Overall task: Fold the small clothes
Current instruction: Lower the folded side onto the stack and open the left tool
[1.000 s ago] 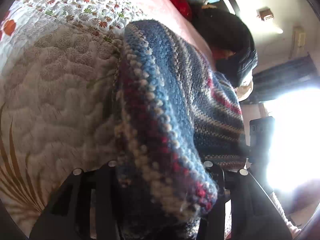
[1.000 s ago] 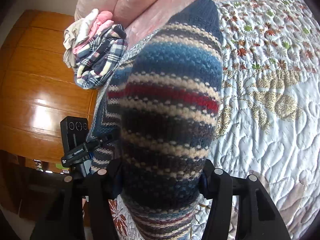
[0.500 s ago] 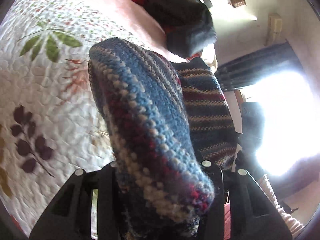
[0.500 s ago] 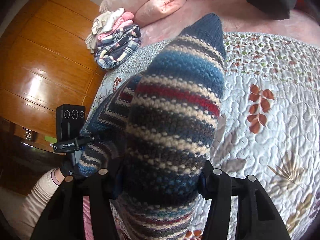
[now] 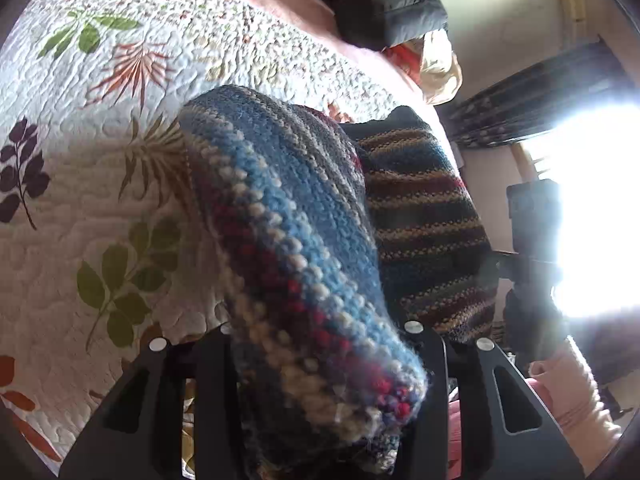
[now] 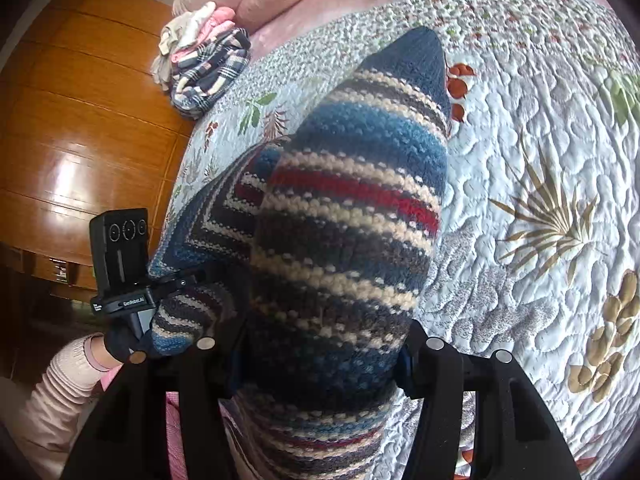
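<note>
Legibly, "GenRobot.AI" on the left gripper [image 6: 136, 312]; both it and right gripper [image 6: 316, 350] clenched on striped knit [image 6: 352, 216].

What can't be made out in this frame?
- Left gripper fingertips: the striped knit garment covers them in the left wrist view.
- Right gripper fingertips: the same knit hides them in the right wrist view.
- Garment type and lower edge: bunched, and cut off by the frame bottom.
- Window area: blown out by glare.
- Folded pile: its items are too small to tell apart.

Blue-red-cream striped knit garment [image 6: 352, 216]
</note>
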`<control>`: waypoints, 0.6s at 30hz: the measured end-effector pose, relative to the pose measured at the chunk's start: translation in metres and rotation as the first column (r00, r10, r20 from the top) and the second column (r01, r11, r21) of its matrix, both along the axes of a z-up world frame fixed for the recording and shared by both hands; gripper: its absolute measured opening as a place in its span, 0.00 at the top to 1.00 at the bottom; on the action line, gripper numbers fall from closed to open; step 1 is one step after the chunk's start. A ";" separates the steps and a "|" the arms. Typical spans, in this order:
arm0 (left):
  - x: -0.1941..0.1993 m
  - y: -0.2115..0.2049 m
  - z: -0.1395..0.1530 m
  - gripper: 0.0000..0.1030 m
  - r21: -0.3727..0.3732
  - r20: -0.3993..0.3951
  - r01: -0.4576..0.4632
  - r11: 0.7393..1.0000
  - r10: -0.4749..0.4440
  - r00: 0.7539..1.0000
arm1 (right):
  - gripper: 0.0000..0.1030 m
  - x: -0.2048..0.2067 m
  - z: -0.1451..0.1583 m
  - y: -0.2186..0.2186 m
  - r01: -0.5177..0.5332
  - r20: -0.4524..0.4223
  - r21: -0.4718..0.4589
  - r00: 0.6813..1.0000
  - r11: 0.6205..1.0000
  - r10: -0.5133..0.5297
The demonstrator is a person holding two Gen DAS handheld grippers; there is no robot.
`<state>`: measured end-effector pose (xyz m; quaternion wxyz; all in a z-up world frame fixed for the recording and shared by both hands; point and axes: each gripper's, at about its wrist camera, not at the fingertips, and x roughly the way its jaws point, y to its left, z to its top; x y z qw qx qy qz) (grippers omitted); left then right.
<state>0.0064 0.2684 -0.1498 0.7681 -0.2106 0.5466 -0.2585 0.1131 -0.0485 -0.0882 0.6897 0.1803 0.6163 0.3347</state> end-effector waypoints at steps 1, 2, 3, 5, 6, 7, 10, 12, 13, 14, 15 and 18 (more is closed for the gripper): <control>-0.002 -0.005 -0.003 0.63 0.020 0.007 0.004 1.000 -0.004 1.000 | 0.45 0.000 -0.006 0.000 0.004 -0.009 -0.003 1.000 1.000 -0.004; -0.003 -0.009 -0.007 0.63 0.042 0.014 0.012 0.999 -0.012 1.000 | 0.45 0.000 -0.013 0.000 0.004 -0.018 -0.010 1.000 1.000 -0.004; -0.006 -0.011 -0.011 0.63 0.055 0.017 0.015 0.998 -0.016 1.000 | 0.44 -0.001 -0.020 0.001 0.004 -0.025 -0.018 1.000 1.000 -0.004; -0.007 -0.018 -0.020 0.62 0.083 0.020 0.033 0.996 -0.035 0.999 | 0.44 -0.003 -0.030 0.005 -0.009 -0.034 -0.037 0.999 0.999 0.008; -0.004 -0.016 -0.025 0.61 0.099 0.013 0.046 0.994 -0.047 0.999 | 0.43 -0.006 -0.035 0.006 -0.014 -0.029 -0.047 0.999 0.999 0.013; 0.002 -0.010 -0.027 0.59 0.103 0.006 0.055 0.993 -0.056 0.998 | 0.42 -0.009 -0.040 0.005 -0.013 -0.031 -0.050 0.999 0.999 0.012; 0.009 -0.008 -0.036 0.51 0.103 0.010 0.068 0.992 -0.070 0.998 | 0.38 -0.017 -0.053 -0.001 0.013 -0.045 -0.040 0.999 0.999 -0.014; 0.007 -0.003 -0.041 0.47 0.103 0.012 0.069 0.992 -0.070 0.997 | 0.36 -0.018 -0.055 -0.002 0.021 -0.043 -0.035 0.999 0.999 -0.022; 0.006 -0.001 -0.041 0.44 0.105 0.014 0.069 0.992 -0.071 0.997 | 0.34 -0.018 -0.055 -0.001 0.025 -0.042 -0.037 0.999 0.999 -0.026; 0.010 -0.002 -0.043 0.43 0.110 0.017 0.069 0.992 -0.072 0.997 | 0.31 -0.019 -0.056 -0.002 0.031 -0.046 -0.037 0.998 0.999 -0.033; 0.011 -0.002 -0.044 0.40 0.113 0.016 0.067 0.991 -0.069 0.997 | 0.29 -0.020 -0.060 -0.003 0.038 -0.060 -0.030 0.997 0.999 -0.040; 0.002 0.016 -0.045 0.36 0.084 -0.016 0.052 0.995 -0.051 0.999 | 0.20 -0.031 -0.069 -0.015 0.046 -0.123 -0.013 0.991 0.999 -0.047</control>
